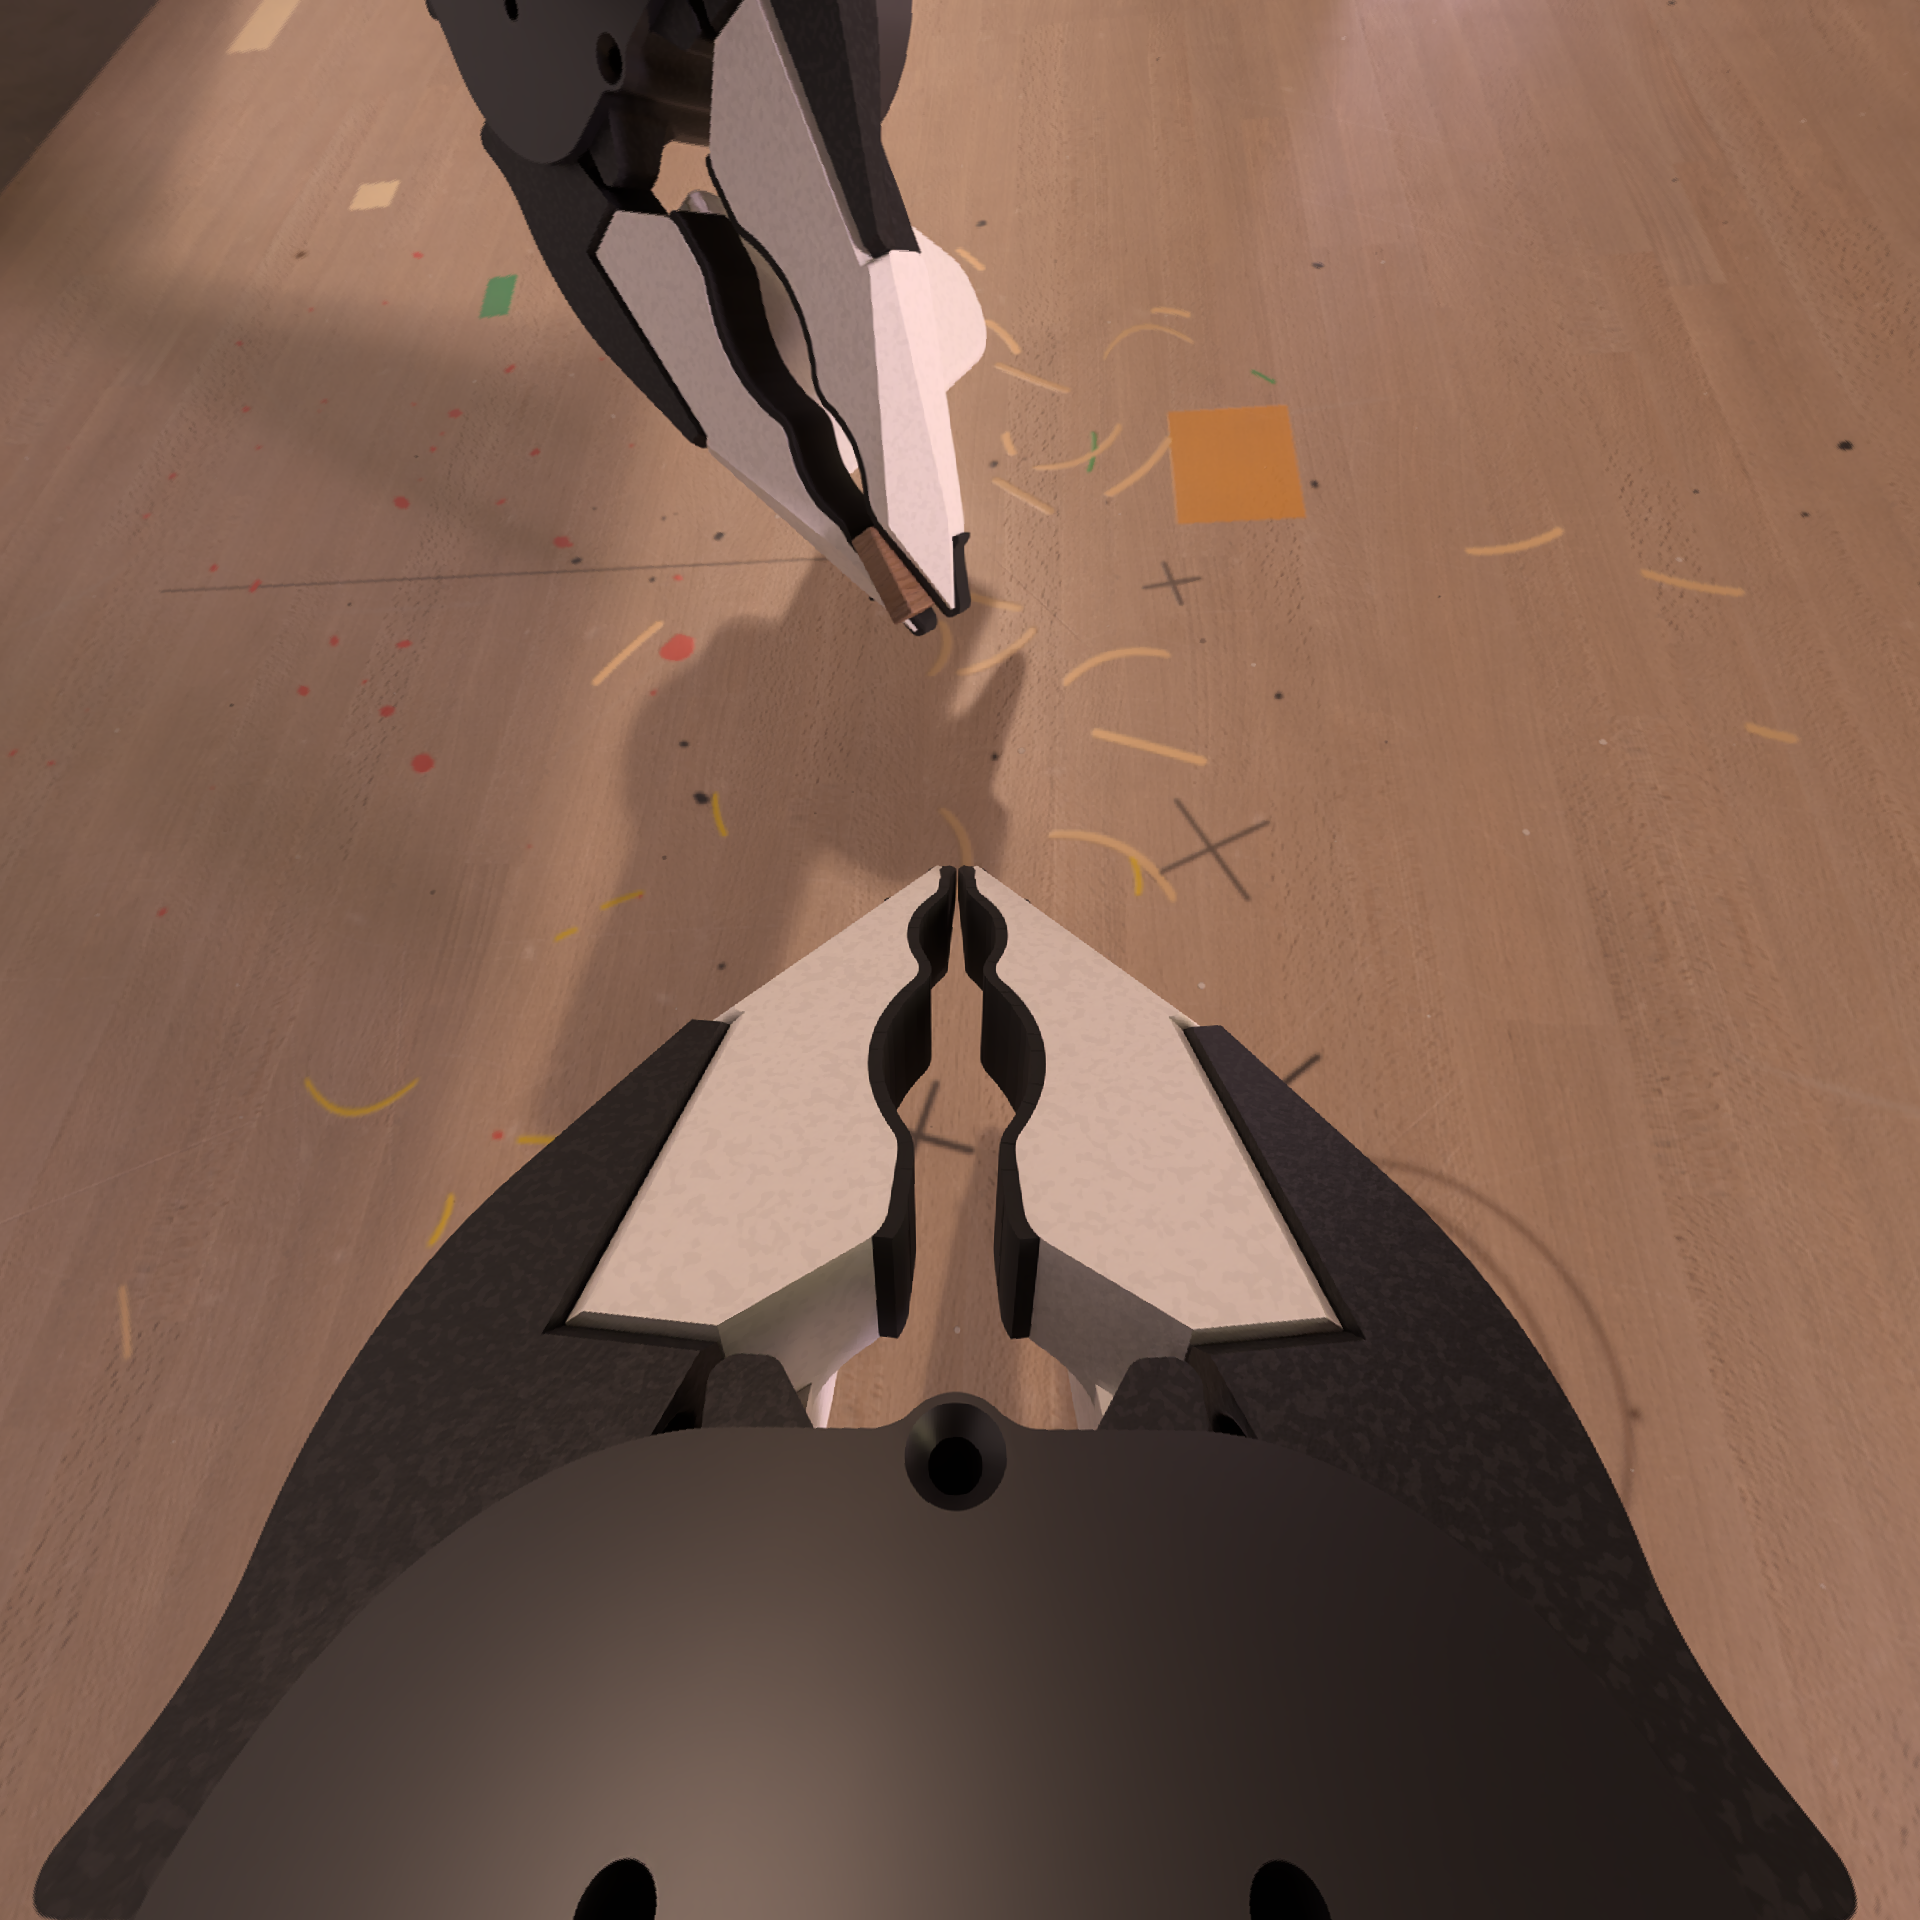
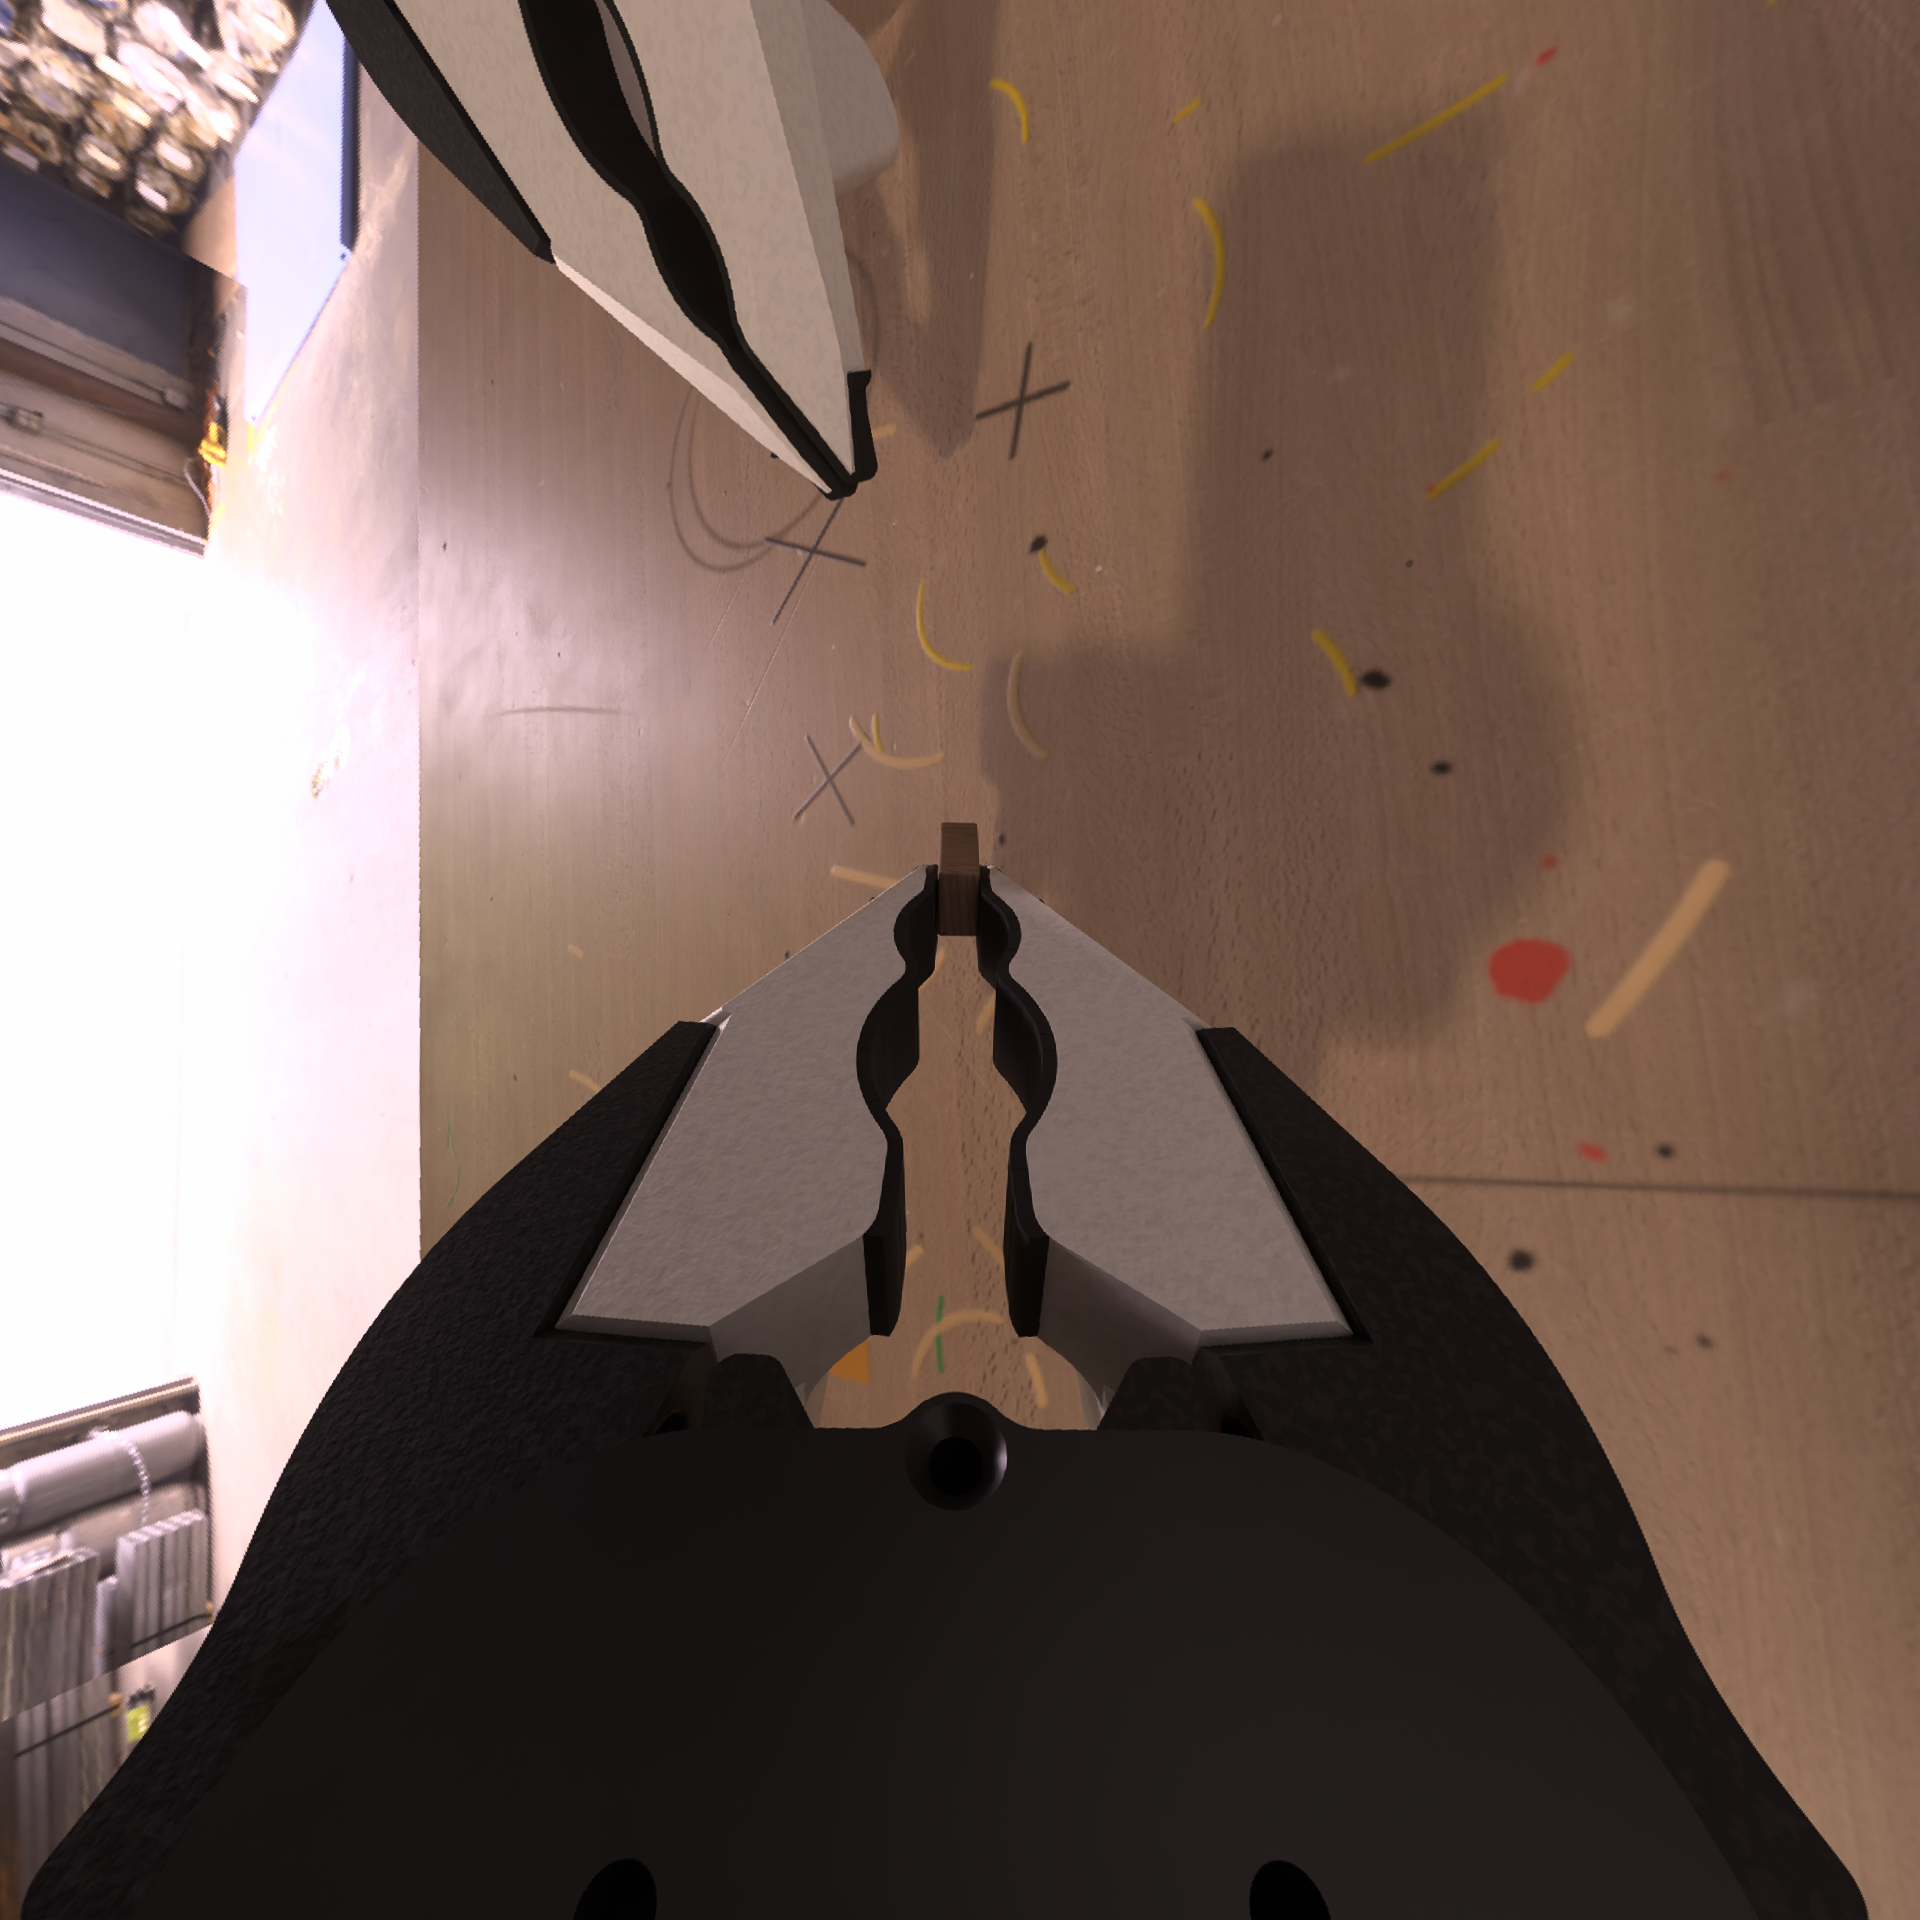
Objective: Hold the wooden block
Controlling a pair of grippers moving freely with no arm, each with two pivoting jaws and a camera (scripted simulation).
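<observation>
A small brown wooden block (image 2: 957, 883) is pinched between the tips of my right gripper (image 2: 957, 896), which is shut on it and holds it above the wooden tabletop (image 2: 1247, 1039). In the left wrist view the right gripper (image 1: 920, 597) hangs ahead, pointing down toward me, with the block (image 1: 891, 584) at its tips. My left gripper (image 1: 957, 878) is shut with nothing between its tips, a short way in front of the block. It also shows in the right wrist view (image 2: 847, 478) at the upper left, apart from the block.
The tabletop (image 1: 1558, 935) carries paint specks, pale shavings, pencil crosses, an orange square patch (image 1: 1234, 462) and a small green patch (image 1: 498, 295). In the right wrist view the table edge (image 2: 418, 831) runs down the left, with a bright room and shelves beyond.
</observation>
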